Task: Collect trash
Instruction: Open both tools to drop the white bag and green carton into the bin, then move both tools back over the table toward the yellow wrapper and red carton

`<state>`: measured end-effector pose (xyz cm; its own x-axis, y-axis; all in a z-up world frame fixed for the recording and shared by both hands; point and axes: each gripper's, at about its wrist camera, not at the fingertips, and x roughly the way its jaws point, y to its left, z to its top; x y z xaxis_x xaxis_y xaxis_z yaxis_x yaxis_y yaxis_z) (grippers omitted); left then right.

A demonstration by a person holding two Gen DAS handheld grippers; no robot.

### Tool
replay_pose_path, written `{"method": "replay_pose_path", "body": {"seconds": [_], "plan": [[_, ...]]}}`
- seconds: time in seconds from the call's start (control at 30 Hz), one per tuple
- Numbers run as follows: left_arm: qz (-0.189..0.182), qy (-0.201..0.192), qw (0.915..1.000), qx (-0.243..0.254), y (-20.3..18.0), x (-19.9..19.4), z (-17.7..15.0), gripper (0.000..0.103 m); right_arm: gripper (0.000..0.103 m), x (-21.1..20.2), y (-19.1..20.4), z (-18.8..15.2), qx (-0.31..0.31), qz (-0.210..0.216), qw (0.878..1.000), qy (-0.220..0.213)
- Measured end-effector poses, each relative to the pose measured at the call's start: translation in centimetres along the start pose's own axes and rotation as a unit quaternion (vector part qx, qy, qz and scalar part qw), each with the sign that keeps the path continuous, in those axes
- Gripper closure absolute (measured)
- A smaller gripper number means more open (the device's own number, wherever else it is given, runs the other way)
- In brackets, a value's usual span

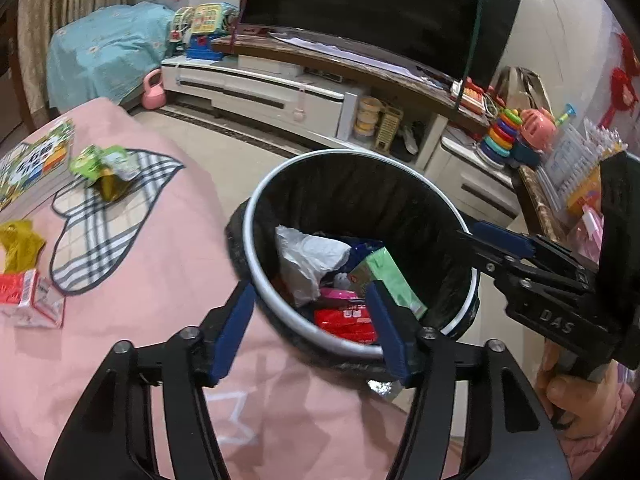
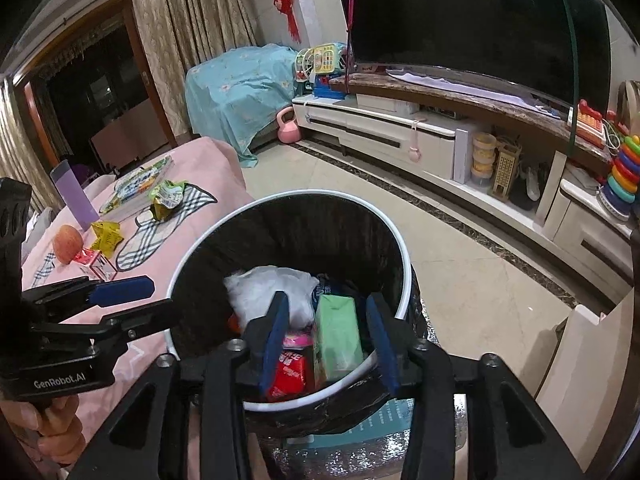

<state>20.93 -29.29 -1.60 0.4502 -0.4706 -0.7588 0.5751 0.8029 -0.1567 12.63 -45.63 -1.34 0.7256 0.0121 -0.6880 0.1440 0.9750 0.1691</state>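
Hovering over one bin: two empty, spread claws.

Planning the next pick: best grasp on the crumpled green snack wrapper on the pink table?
Take the green snack wrapper by its raised, crumpled upper folds, coming down from above with the left gripper, which is open and nearer. It lies loosely bunched on the plaid mat, so the flat edges offer little to pinch, while the standing creases do. The books close on its left crowd a side approach.
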Motion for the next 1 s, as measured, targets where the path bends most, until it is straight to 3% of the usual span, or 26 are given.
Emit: {"method": "replay_pose_path", "body": {"seconds": [0.1,0.17,0.23,0.53,0.87,1.0], "plan": [[0.009,-0.009,0.9998,-0.015,1.2,-1.0,-1.0,0.033,0.04,-0.6,0.5,-0.3,0.006,0.012,1.0,-0.008],[0.012,-0.013,0.9993,-0.033,2.5,-1.9,-2.0,0.031,0.023,-1.1,1.0,-0.6,0.009,0.022,1.0,-0.014],[0.018,-0.014,0.9985,-0.051,3.8,-2.6,-2.9,0.03,0.016,-1.4,1.5,-0.8,0.013,0.036,0.999,-0.02],[0.05,-0.023,0.99,-0.13,10.5,-6.2,-7.9,0.029,0.012,-2.1,6.4,-2.0,-0.011,0.082,0.996,-0.023],[0.108,-0.034,0.9752,-0.19,17.1,-9.9,-12.7,0.028,0.011,-0.5,12.8,-3.3,-0.057,0.14,0.988,0.011],[0.128,-0.036,0.9691,-0.207,19.1,-10.8,-14.0,0.021,0.009,0.4,15.5,-3.7,-0.076,0.169,0.983,0.012]]}}
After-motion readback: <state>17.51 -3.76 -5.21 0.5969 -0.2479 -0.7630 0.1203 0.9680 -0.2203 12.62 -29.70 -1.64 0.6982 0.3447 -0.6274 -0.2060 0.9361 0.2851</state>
